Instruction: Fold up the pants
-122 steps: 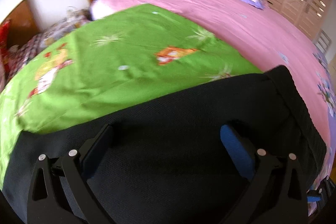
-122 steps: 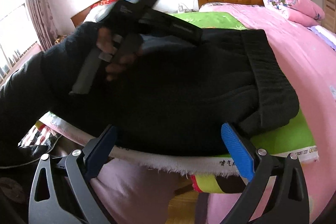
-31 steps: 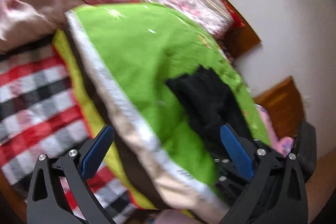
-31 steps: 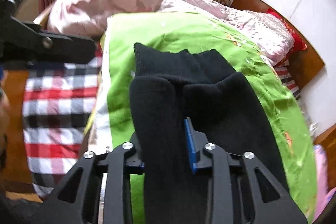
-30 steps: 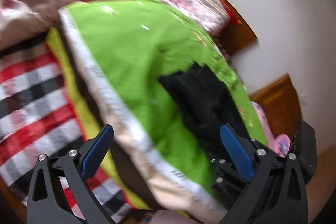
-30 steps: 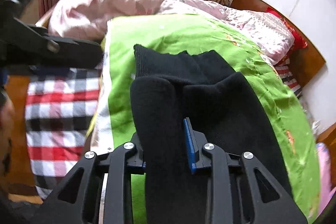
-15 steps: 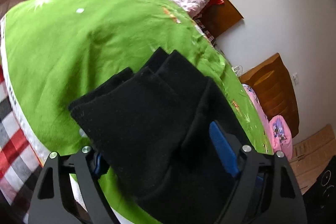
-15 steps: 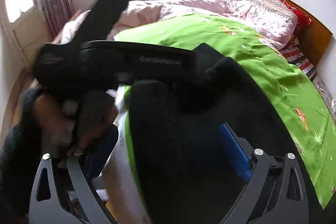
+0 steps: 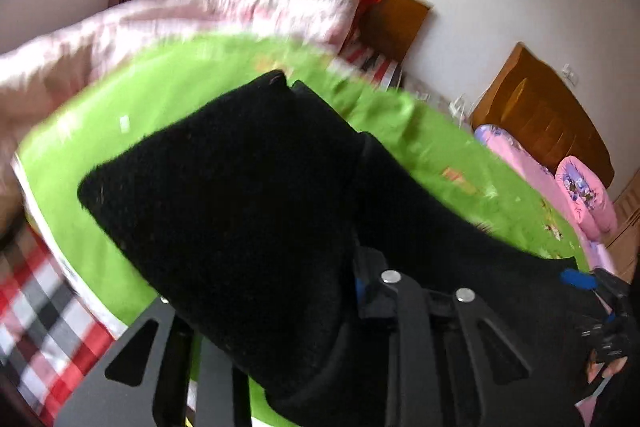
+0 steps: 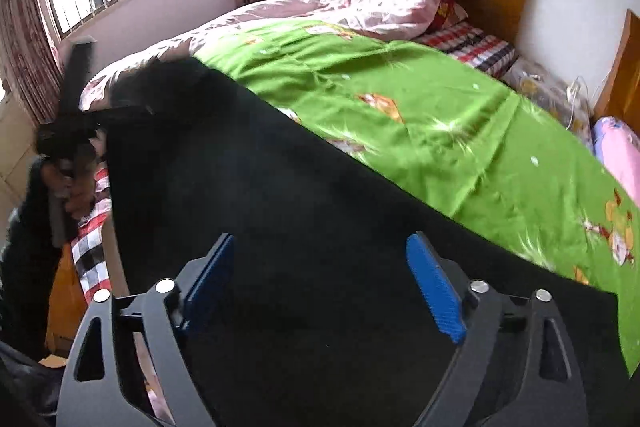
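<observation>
One pair of black pants [image 10: 320,227] is seen lying on the green sheet [image 10: 440,131] of the bed. The leg-end fold is judged to be in hand. The left gripper [image 9: 280,307] has just been closing and is pinched on the leg ends. The right gripper [image 10: 320,279] is spread above the cloth, nothing pinched. Next, a second hold is called for. Two grippers counted.

Left hand-held gripper [image 9: 280,307] just closing; right hand-held gripper [image 10: 320,279] spread wide.
</observation>
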Tool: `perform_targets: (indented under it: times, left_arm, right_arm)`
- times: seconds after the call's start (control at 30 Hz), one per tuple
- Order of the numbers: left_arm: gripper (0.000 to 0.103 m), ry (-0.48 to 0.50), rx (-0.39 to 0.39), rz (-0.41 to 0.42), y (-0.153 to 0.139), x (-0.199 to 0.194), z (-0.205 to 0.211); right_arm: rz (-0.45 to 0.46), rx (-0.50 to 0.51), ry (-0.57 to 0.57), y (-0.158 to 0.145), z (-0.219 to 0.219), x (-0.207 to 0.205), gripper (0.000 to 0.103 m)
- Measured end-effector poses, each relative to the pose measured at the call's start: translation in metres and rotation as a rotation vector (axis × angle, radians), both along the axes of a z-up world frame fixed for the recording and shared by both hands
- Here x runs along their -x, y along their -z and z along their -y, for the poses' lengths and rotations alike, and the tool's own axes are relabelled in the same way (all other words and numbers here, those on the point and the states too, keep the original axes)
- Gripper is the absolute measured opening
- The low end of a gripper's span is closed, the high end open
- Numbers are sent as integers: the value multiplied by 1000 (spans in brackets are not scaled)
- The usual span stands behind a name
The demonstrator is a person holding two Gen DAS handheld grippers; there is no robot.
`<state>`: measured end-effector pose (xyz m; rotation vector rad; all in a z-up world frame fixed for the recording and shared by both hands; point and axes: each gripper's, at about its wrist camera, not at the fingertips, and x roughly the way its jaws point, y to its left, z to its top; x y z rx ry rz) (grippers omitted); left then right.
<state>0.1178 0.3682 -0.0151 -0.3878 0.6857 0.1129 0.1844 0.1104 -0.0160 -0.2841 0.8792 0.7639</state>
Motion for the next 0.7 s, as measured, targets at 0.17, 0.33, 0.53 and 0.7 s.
perform_targets:
  times: [0.17, 0.33, 0.53, 0.7]
  left_arm:
    - [24, 82, -86, 116, -67, 9, 43]
    - [24, 168, -173, 160, -106, 15, 94]
    - [25, 231, -216, 172, -109, 23, 166]
    - [25, 335, -288, 177, -96, 26, 243]
  right_arm:
    - [-48, 23, -101, 23, -31, -10, 82]
    - [-29, 60, -104, 32, -55, -14, 90]
    - [1, -162, 64, -8, 34, 3, 88]
    - [74, -282, 271, -32, 149, 27, 88]
